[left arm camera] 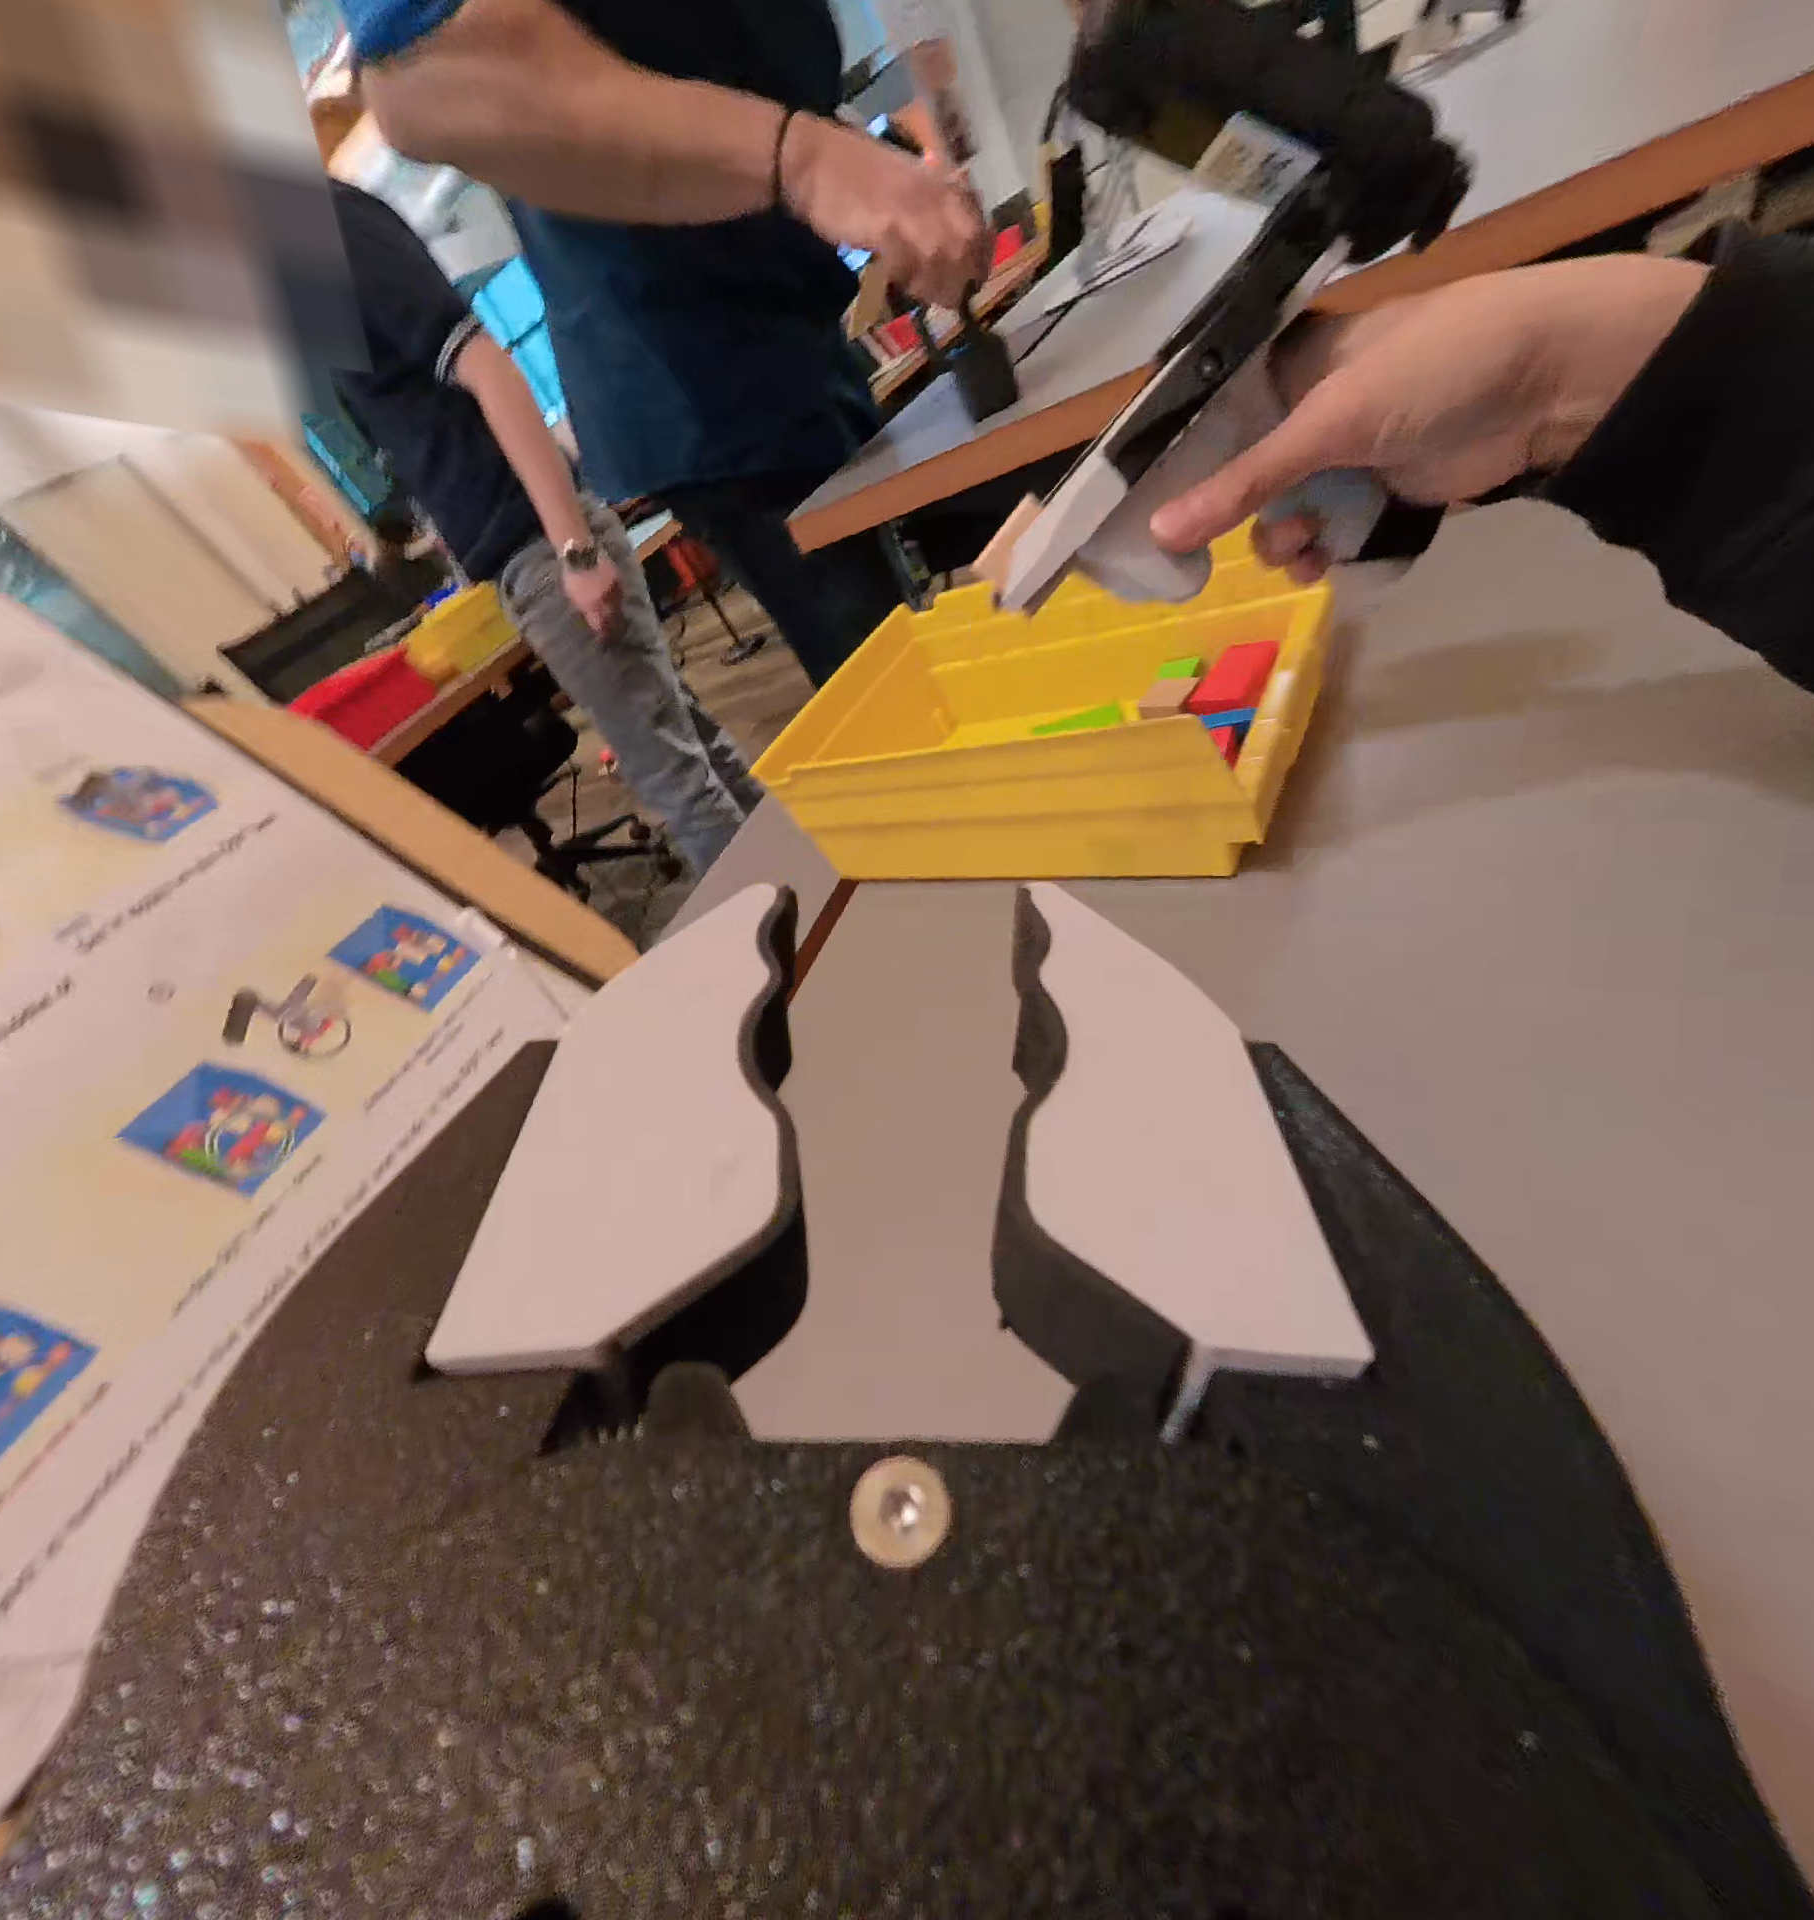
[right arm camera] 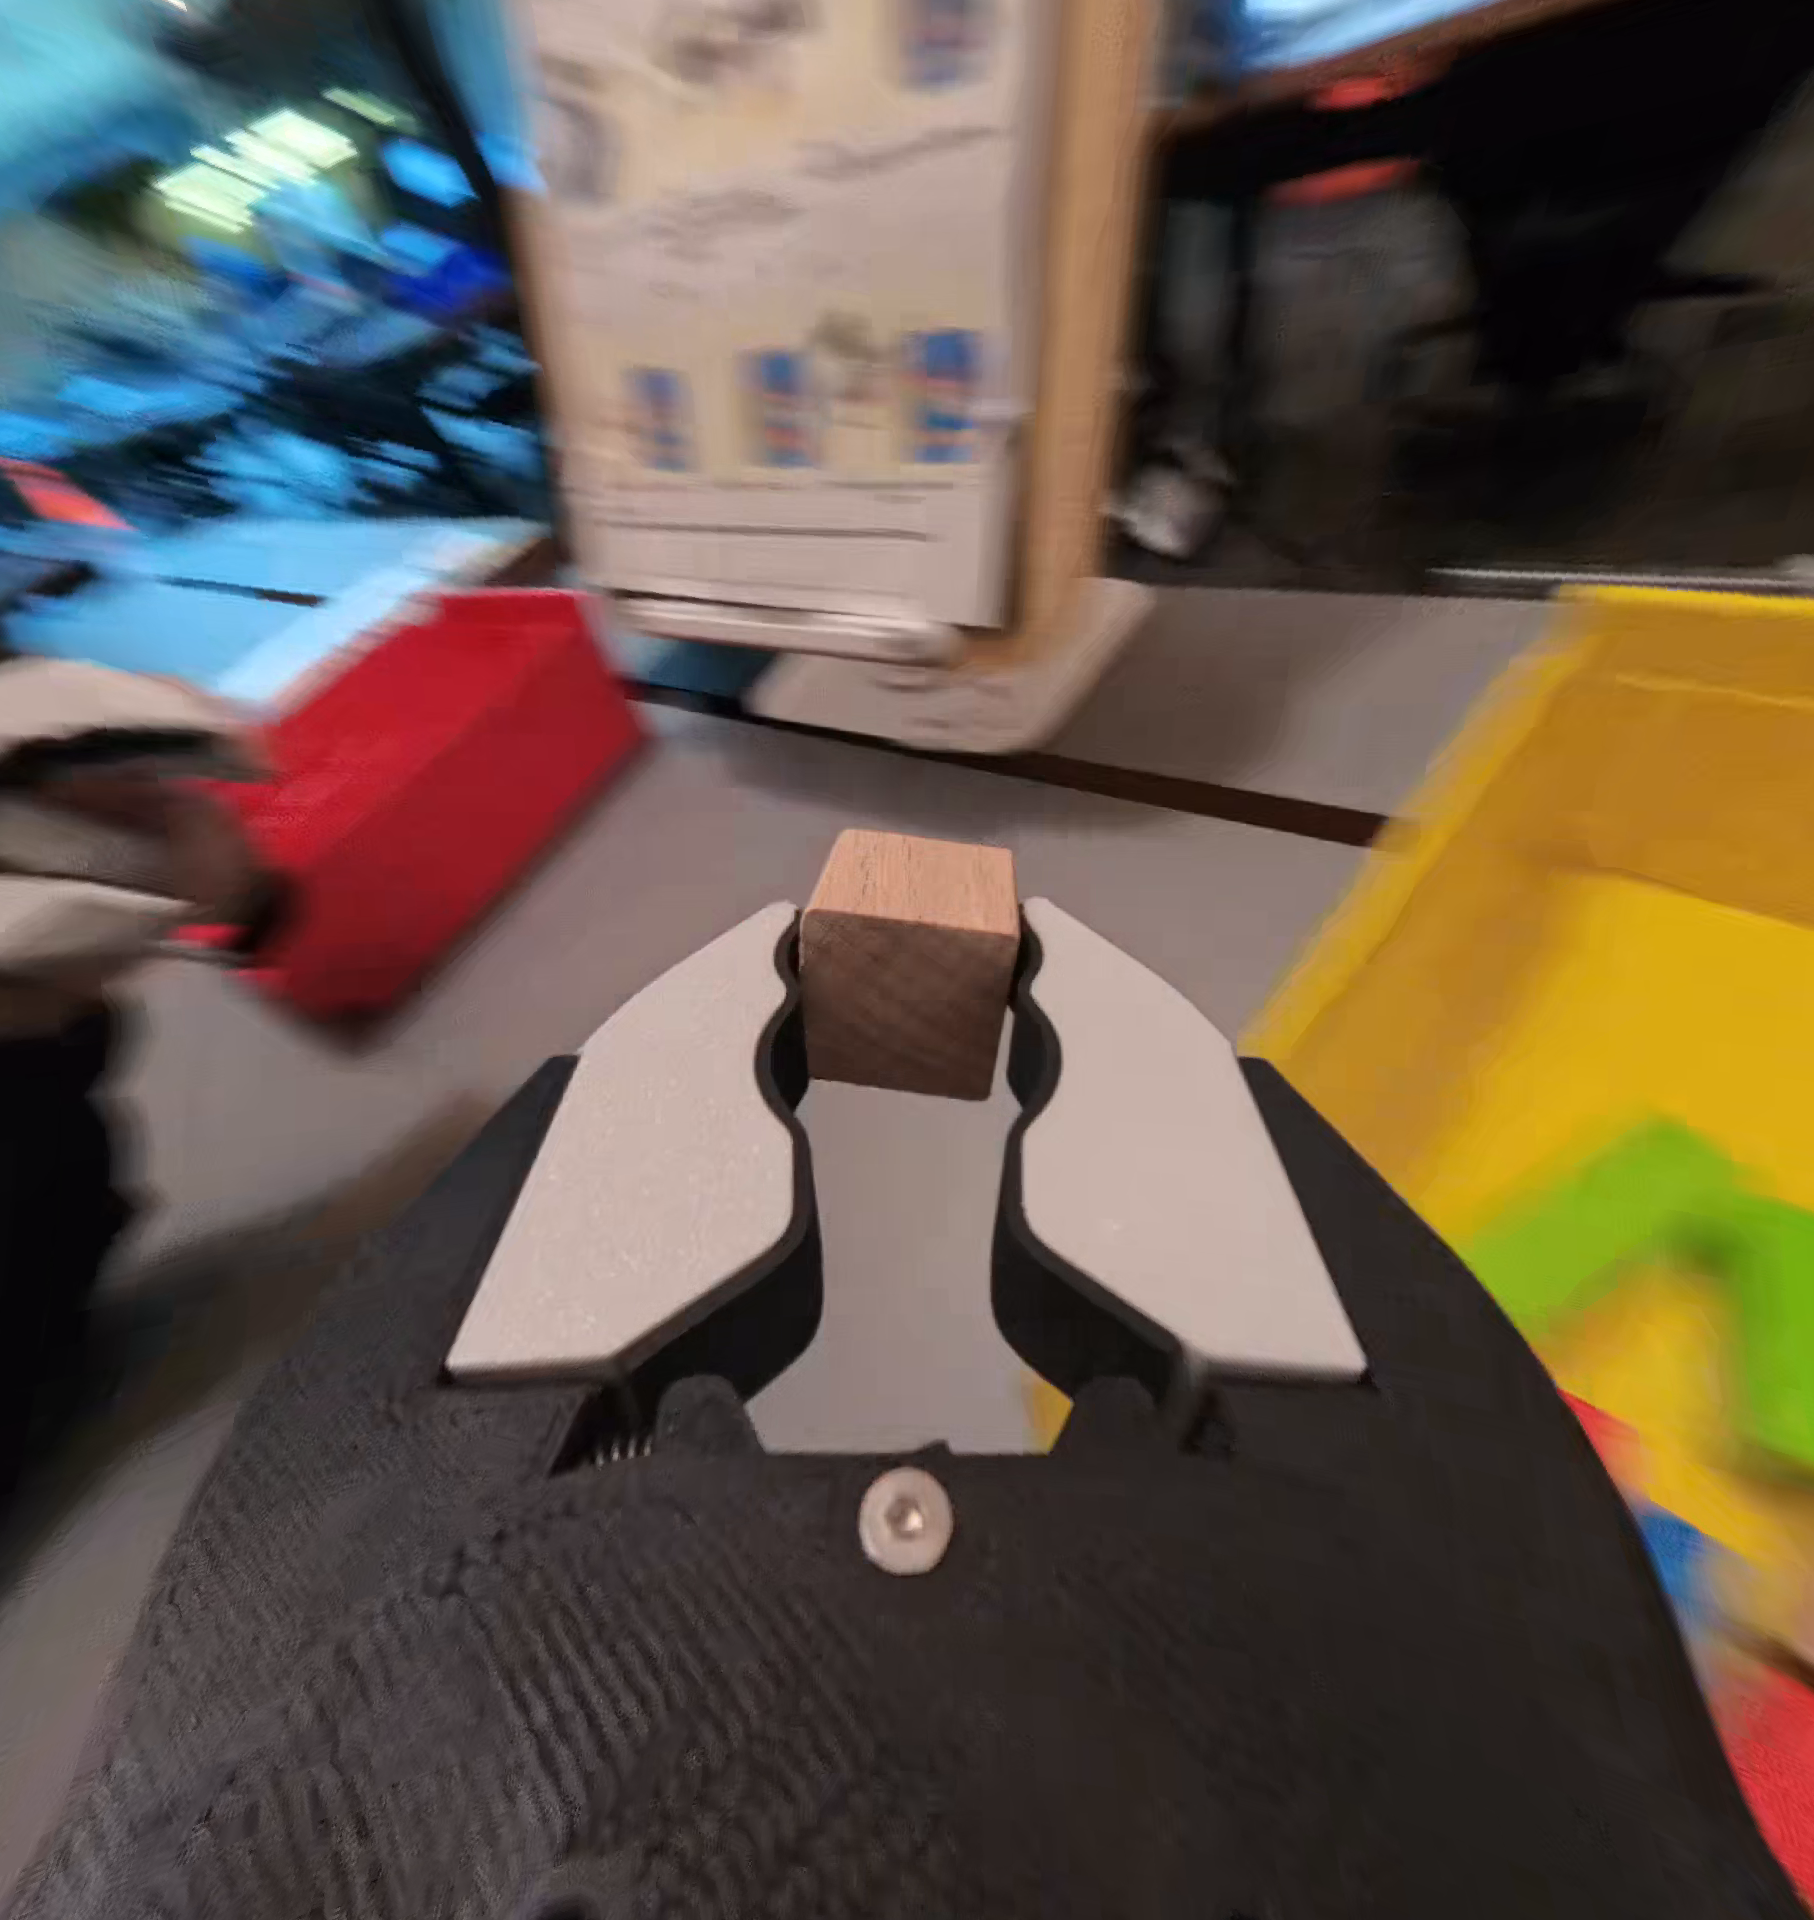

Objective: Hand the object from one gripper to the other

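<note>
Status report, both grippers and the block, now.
Right gripper clamped on wooden block, above yellow bin. Left gripper open, empty. Nothing between them.

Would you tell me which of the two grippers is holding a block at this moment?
The right gripper: a bare wooden cube sits clamped between its fingertips, while the left gripper stands open over the grey table.

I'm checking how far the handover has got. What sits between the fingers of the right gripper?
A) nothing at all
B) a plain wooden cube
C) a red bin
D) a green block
B: in the right wrist view, the right gripper has both fingertips pressed against the sides of a plain wooden cube, while the left gripper stands open with only table between its fingers.
</note>
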### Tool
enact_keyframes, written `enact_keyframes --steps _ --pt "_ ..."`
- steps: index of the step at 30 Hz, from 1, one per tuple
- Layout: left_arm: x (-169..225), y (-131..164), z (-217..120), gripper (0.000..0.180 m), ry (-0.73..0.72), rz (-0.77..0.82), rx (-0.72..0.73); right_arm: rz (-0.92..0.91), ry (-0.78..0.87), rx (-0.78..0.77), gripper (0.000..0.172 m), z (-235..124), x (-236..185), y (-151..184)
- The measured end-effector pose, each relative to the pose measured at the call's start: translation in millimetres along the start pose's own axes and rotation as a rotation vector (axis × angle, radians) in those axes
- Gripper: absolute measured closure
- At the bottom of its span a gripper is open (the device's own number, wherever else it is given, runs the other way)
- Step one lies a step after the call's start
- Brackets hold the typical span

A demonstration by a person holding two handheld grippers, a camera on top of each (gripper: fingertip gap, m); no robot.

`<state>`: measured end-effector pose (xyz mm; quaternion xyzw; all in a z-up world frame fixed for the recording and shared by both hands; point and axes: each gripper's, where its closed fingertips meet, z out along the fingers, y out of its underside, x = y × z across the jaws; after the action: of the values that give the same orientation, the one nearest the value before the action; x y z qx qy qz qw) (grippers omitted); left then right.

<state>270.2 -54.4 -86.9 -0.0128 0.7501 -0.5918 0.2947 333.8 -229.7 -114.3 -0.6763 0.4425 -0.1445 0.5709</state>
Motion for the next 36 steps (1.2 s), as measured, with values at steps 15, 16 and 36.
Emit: enact_keyframes --steps 15,16,36 --pt "-4.5 43.7 12.8 0.144 0.001 -0.057 -0.172 0.07 0.373 -0.415 0.135 11.2 143.6 86.6" --pt "-4.0 44.9 13.2 0.144 0.004 -0.058 -0.177 0.07 0.357 -0.414 0.135 13.4 140.5 86.3" --pt "-47.6 54.5 -47.1 0.144 -0.229 -0.204 -0.34 -0.222 0.413 -0.263 0.127 1.9 95.2 19.7"
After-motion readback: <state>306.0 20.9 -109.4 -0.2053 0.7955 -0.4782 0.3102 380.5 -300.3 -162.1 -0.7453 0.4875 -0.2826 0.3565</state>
